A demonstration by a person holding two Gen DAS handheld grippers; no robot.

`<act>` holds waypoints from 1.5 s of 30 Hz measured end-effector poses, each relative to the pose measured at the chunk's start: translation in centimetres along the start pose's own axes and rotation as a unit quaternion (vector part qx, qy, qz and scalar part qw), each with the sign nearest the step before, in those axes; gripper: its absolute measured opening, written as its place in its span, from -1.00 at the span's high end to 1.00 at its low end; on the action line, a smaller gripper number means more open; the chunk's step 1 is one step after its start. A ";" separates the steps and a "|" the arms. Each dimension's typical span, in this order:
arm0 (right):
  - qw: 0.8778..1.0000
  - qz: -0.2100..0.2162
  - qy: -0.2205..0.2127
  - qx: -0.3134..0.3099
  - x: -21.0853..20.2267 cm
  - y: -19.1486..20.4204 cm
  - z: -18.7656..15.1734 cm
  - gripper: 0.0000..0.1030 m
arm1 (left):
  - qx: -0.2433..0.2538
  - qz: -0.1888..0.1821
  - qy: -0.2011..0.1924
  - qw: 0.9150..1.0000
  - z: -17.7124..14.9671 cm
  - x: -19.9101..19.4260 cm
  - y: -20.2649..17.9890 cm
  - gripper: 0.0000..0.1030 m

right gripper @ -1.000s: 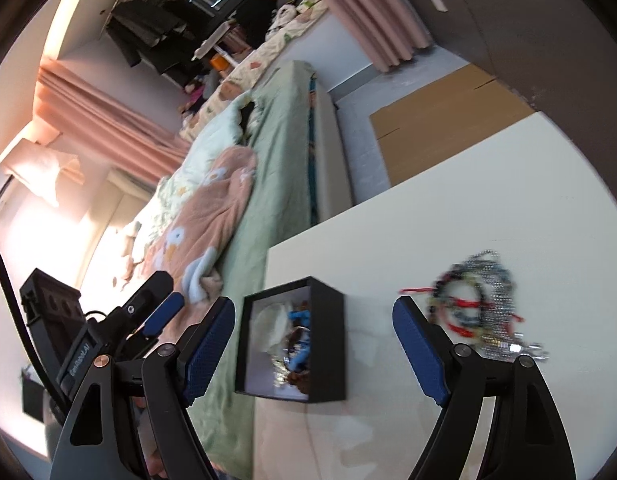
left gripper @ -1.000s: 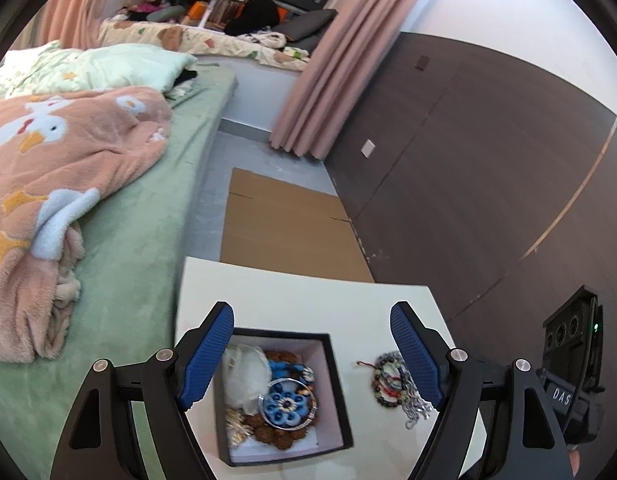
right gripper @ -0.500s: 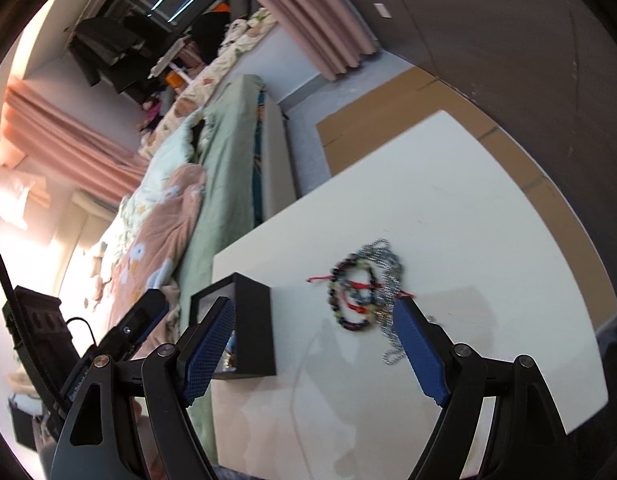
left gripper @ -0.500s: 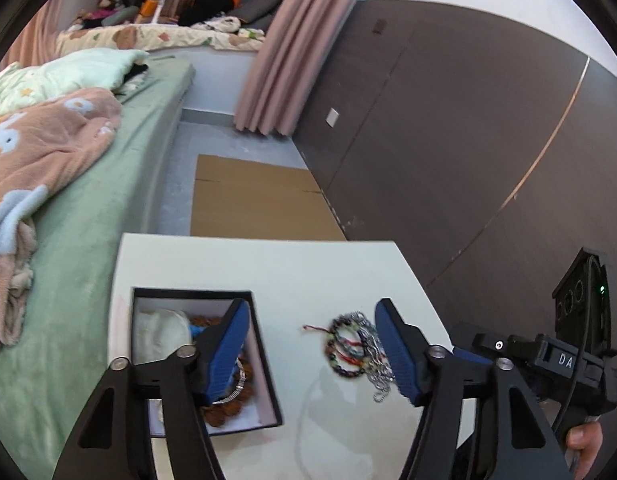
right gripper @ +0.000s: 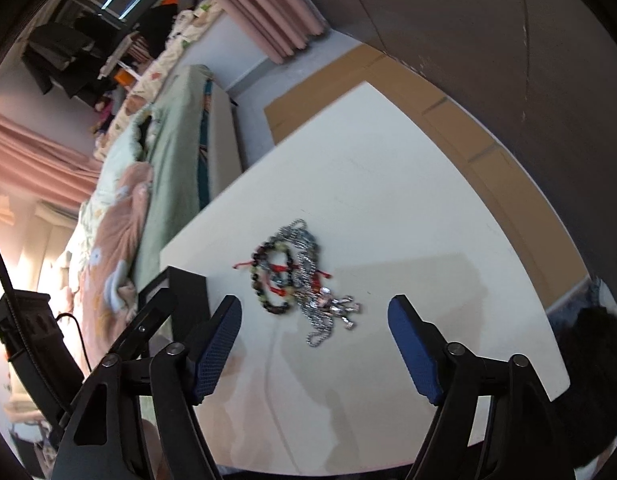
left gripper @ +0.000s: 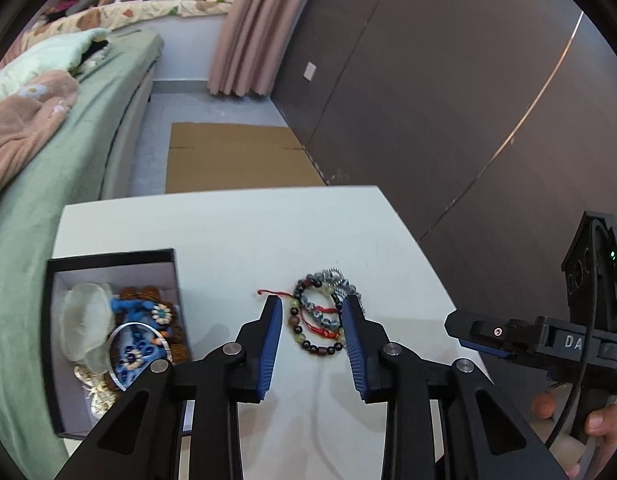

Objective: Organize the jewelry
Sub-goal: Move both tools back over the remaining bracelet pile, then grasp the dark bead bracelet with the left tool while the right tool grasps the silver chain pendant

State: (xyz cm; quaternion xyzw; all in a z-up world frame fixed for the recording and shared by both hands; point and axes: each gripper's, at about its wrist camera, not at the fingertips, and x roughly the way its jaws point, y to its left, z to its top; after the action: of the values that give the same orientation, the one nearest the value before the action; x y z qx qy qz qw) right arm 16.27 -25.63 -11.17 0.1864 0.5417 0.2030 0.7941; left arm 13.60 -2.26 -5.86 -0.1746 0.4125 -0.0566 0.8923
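Observation:
A pile of bead bracelets with red cord and a silver chain (left gripper: 320, 312) lies on the white table (left gripper: 236, 236); it also shows in the right wrist view (right gripper: 296, 276). My left gripper (left gripper: 310, 320) is open, its blue pads on either side of the pile, close above the table. My right gripper (right gripper: 314, 332) is open wide, just behind the pile. A black box with a white lining (left gripper: 112, 340) at the table's left holds several pieces of jewelry; its corner shows in the right wrist view (right gripper: 184, 300).
A green bed (left gripper: 60, 152) with a pink blanket runs along the table's left side. Flat cardboard (left gripper: 236, 160) lies on the floor beyond the table. A dark wall panel (left gripper: 448, 100) stands to the right. The right gripper's body (left gripper: 548, 340) is at the table's right edge.
My left gripper moved right from over the box to the bracelet pile and narrowed its opening. My right gripper swung toward the pile, which now sits between its fingers' line.

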 end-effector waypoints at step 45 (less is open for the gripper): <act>0.990 -0.086 0.060 -0.091 5.8 2.6 1.1 -0.16 | 0.028 0.017 0.001 0.999 1.1 0.7 0.2 0.85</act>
State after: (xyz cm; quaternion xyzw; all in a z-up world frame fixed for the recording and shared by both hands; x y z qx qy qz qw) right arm 18.94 -20.52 -13.98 0.0533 0.5813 0.1933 0.7886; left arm 14.85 -1.99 -5.74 -0.1426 0.4142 -0.0532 0.8974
